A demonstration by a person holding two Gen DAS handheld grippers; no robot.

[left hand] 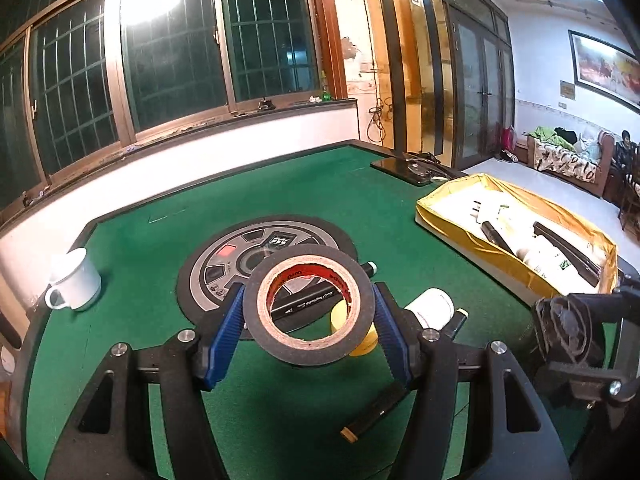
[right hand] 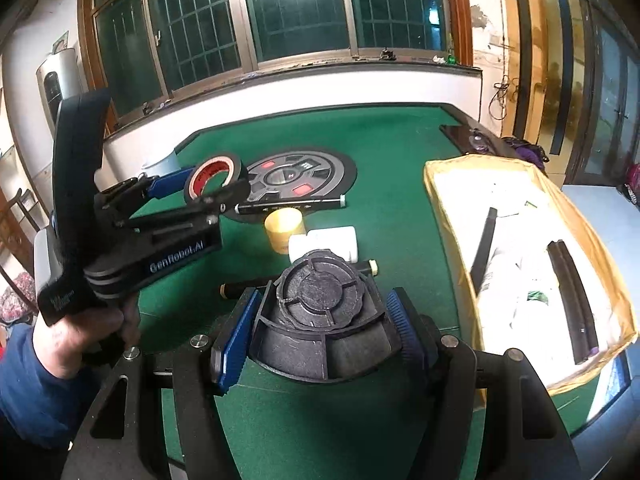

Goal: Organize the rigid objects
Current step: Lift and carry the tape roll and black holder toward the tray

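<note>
The left gripper (left hand: 310,320) has its blue ribbed pads closed across the outer rim of a black roll of tape with a tan cardboard core and red print inside (left hand: 310,306). The jaws stand roughly half open, the roll filling the gap and held clear above the green felt table (left hand: 280,184). The roll looks light and stiff; its smooth outer wrap could slide on the pads, so a grip across the full width, as here, seems the safest hold. Squeezing hard might ovalise the cardboard core.

Below it on the felt lie a black marker pen with a pale cap (right hand: 288,204), a small yellow cylindrical cup (right hand: 285,231) and a white plastic bottle lying on its side (right hand: 324,242), all near one another.

The right gripper (right hand: 324,328) grips a dark, round, ribbed plastic piece with a scalloped top (right hand: 320,320), pads pressed on its two flanks, jaws also about half open. It appears rigid and somewhat bulky, probably heavier than the tape; its sloping sides could let it slip, so holding at the widest band looks wise.

Furthest right sits the yellow-lined cardboard box (right hand: 448,208), already containing black sticks and white items, the likely destination for both held things.
</note>
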